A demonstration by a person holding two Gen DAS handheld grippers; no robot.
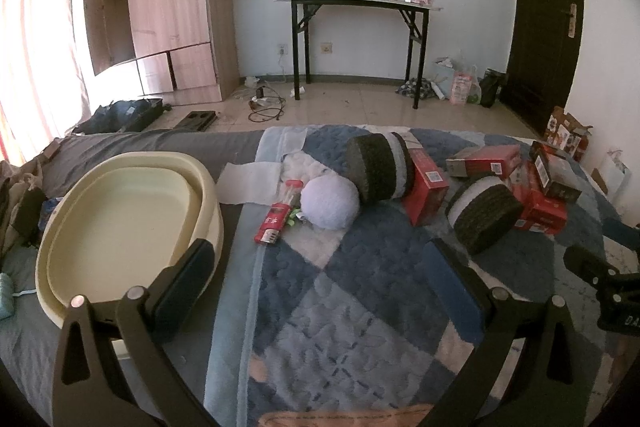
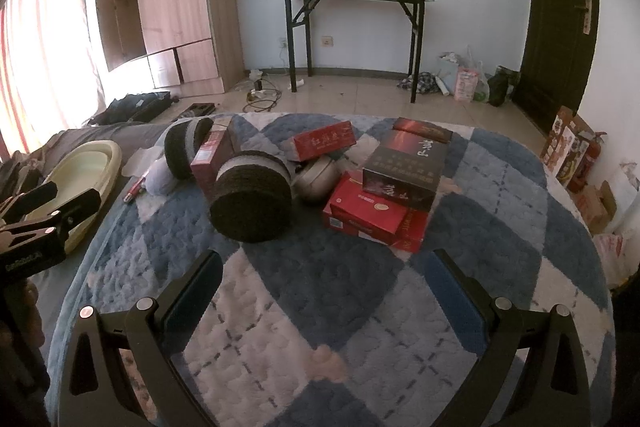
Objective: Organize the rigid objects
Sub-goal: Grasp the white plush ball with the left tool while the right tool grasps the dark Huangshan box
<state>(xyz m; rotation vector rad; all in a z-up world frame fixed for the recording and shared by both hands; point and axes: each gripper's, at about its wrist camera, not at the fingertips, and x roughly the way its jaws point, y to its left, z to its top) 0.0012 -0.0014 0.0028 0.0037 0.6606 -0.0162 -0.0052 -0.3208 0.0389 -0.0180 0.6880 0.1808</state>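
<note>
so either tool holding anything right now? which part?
Nothing held. The left tool and right tool are both open, with only the quilt between their fingers.

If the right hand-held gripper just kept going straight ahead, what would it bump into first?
Probably the dark round scrubber stack lying on its side on the quilt, slightly left of the line between the open right hand-held gripper fingers. Depth is hard to judge; the red boxes sit similarly close.

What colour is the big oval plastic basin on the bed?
Pale cream-yellow; the oval plastic basin shows best in the left wrist view.
</note>
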